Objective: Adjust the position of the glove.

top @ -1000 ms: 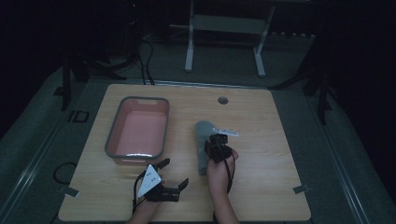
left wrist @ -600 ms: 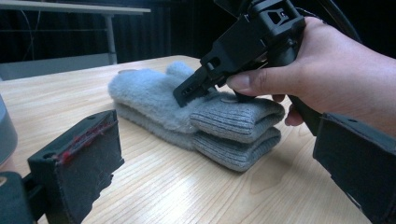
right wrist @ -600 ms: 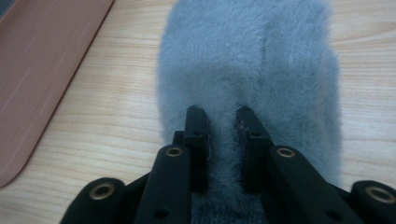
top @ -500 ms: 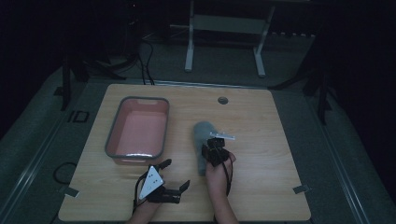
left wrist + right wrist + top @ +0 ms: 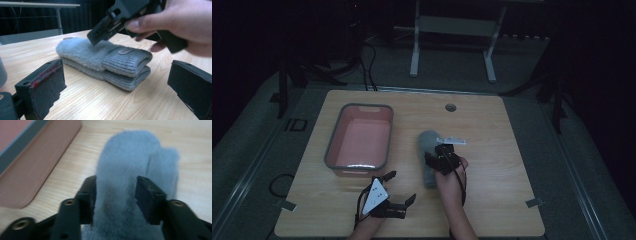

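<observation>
Colour-wise it's pretty muted here: the mittens (image 5: pixel 105 60) are a pale blue-grey, fluffy up top with darker grey ribbed-knit cuffs and a small grey tag on one cuff. The tub (image 5: pixel 360 141) on the left is salmon pink with a grey rim, sitting on a light wood-grain table (image 5: pixel 492 125) with a little dark round grommet (image 5: pixel 450 107) at the far edge. Both grippers are black, and the left gripper (image 5: pixel 399 188) has a white-grey triangle plate on top plus a streak of red on one pad (image 5: pixel 46 75).
</observation>
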A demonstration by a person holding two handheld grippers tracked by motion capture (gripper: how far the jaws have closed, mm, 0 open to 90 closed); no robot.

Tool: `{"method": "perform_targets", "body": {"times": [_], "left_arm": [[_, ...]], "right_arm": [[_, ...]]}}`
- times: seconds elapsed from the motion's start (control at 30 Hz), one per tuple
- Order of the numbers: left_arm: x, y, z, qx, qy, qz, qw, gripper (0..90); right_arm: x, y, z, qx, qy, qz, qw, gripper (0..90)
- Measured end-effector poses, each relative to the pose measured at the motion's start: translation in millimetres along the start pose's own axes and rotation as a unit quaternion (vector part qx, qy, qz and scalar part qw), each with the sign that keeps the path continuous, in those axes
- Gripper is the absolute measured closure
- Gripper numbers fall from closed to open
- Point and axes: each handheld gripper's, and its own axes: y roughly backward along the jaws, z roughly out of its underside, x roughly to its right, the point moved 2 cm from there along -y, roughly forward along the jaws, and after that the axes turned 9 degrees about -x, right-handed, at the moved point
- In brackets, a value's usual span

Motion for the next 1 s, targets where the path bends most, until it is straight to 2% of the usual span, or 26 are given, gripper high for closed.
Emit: {"method": "perform_targets", "body": {"times": [0.03, 0.07, 0.1, 0.2, 0.23, 0.33, 0.37, 0.4, 0.43, 0.47, 0.5, 0.53, 0.6, 0.63, 0.67, 0.73, 0.83, 0.9, 1.0], "left_arm": [[-0.2, -0.1, 0.0, 0.000, 0.003, -0.002, 1.0000, 1.4], [-0.2, -0.1, 0.0, 0.000, 0.003, -0.002, 1.0000, 1.4], [-1.0, -0.3, -0.2, -0.002, 0.005, -0.003, 1.0000, 1.4], [-2.7, -1.8, -0.8, -0.006, 0.007, -0.013, 0.9999, 1.4], [-3.7, -3.0, -1.3, -0.011, 0.010, -0.015, 0.9998, 1.4], [-4.2, -6.4, -2.5, -0.026, 0.014, -0.017, 0.9994, 1.4], [-3.9, -7.5, -3.0, -0.031, 0.014, -0.019, 0.9993, 1.5], [-3.9, -7.5, -3.0, -0.031, 0.014, -0.019, 0.9993, 1.4], [-2.8, -9.4, -3.6, -0.035, 0.016, -0.022, 0.9990, 1.4], [-0.9, -13.0, -5.6, -0.059, 0.013, -0.028, 0.9978, 1.5], [0.0, -14.7, -7.4, -0.067, 0.011, -0.029, 0.9972, 2.1], [0.0, -14.7, -7.4, -0.067, 0.011, -0.029, 0.9972, 4.9], [2.3, -20.1, -15.3, -0.067, 0.006, -0.030, 0.9973, 4.8], [2.3, -20.1, -15.3, -0.067, 0.006, -0.030, 0.9973, 4.4], [2.3, -21.6, -18.8, -0.064, 0.008, -0.028, 0.9976, 3.9], [0.0, -28.1, -31.8, -0.068, 0.021, -0.008, 0.9974, 3.1], [-3.9, -37.1, -44.7, -0.069, 0.022, 0.009, 0.9973, 3.0], [-7.6, -45.6, -51.6, -0.078, 0.023, 0.016, 0.9966, 2.9], [-10.8, -54.4, -57.2, -0.084, 0.025, 0.018, 0.9960, 2.7]], "right_arm": [[3.3, 3.2, -4.7, 0.001, 0.021, -0.005, 0.9998, 47.5], [3.3, 3.2, -4.7, 0.001, 0.021, -0.005, 0.9998, 47.5], [6.7, 5.2, -9.9, 0.000, 0.058, -0.019, 0.9981, 43.0], [12.6, 7.8, -12.8, -0.004, 0.061, -0.033, 0.9976, 44.7], [20.8, 10.1, -14.8, -0.007, 0.071, -0.048, 0.9963, 44.5], [33.5, 13.4, -15.6, -0.007, 0.091, -0.057, 0.9942, 42.0], [38.1, 15.0, -15.4, -0.004, 0.106, -0.052, 0.9930, 40.1], [38.1, 15.0, -15.4, -0.004, 0.106, -0.052, 0.9930, 40.1], [46.1, 17.0, -14.6, -0.005, 0.116, -0.062, 0.9913, 38.8], [48.9, 17.6, -14.1, -0.011, 0.117, -0.067, 0.9908, 35.2], [52.4, 17.5, -13.2, -0.017, 0.125, -0.066, 0.9898, 32.5], [56.7, 17.2, -12.4, -0.022, 0.129, -0.067, 0.9891, 33.1], [65.1, 17.2, -10.5, -0.023, 0.131, -0.083, 0.9876, 31.6], [65.1, 17.2, -10.5, -0.023, 0.131, -0.083, 0.9876, 31.6], [73.4, 14.8, -8.8, -0.029, 0.135, -0.096, 0.9857, 23.4], [80.1, 12.7, -6.1, -0.035, 0.145, -0.112, 0.9825, 15.6], [88.6, 10.6, -3.0, -0.031, 0.149, -0.129, 0.9799, 14.5], [92.5, 10.6, -3.0, -0.008, 0.155, -0.124, 0.9801, 16.4], [98.0, 9.4, -2.6, 0.019, 0.173, -0.114, 0.9781, 16.4]]}}
